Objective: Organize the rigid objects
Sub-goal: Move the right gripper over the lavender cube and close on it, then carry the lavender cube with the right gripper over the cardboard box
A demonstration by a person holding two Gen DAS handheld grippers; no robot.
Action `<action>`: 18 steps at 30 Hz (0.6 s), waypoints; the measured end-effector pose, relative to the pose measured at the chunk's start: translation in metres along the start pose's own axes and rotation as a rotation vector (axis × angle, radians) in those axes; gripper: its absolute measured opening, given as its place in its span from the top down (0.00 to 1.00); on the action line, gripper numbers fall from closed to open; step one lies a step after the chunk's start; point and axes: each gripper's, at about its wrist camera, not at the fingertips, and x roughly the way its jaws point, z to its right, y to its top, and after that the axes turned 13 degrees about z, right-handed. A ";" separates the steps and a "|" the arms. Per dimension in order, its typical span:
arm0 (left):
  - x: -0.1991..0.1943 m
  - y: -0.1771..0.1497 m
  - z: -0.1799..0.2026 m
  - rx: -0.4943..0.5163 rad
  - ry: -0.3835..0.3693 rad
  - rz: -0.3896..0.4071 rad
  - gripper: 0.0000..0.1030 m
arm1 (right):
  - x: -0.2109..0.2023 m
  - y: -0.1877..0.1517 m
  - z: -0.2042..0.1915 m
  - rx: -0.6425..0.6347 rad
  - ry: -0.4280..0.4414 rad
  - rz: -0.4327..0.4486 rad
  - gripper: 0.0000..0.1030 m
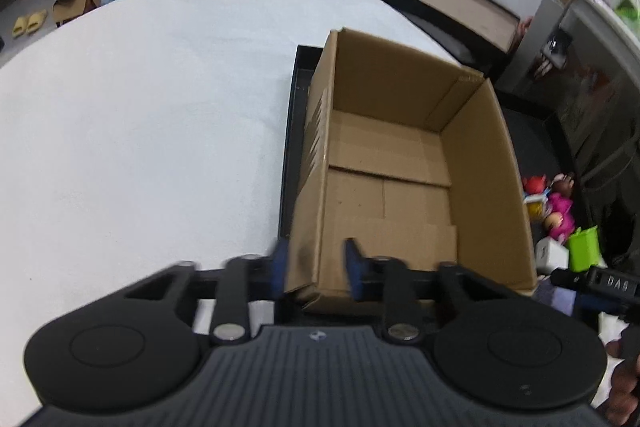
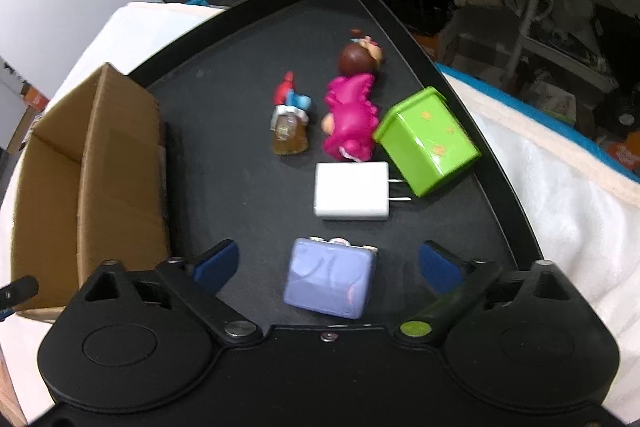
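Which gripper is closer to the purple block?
Right. The right gripper straddles the lavender plastic block, open; the left gripper pinches the brown cardboard box wall.

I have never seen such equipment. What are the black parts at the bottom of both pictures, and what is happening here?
They are hand-held grippers, one in each of a person's hands, each carrying a camera looking along its blue fingers. The left gripper is clamped on the near corner wall of an empty cardboard box. The right gripper is open, its fingers either side of a lilac block, not touching. On the black tray also lie a white charger, a green box, a pink figurine and a small red-and-blue figurine.
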 end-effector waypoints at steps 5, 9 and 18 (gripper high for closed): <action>-0.009 -0.006 0.004 0.027 -0.006 0.012 0.89 | 0.009 -0.006 -0.003 -0.029 0.003 -0.039 0.34; -0.016 -0.014 0.007 0.039 -0.010 0.000 0.89 | 0.011 -0.009 -0.009 -0.056 0.020 -0.048 0.56; -0.030 -0.026 0.005 0.045 -0.008 0.000 0.89 | -0.009 -0.005 -0.009 -0.029 0.084 -0.002 0.57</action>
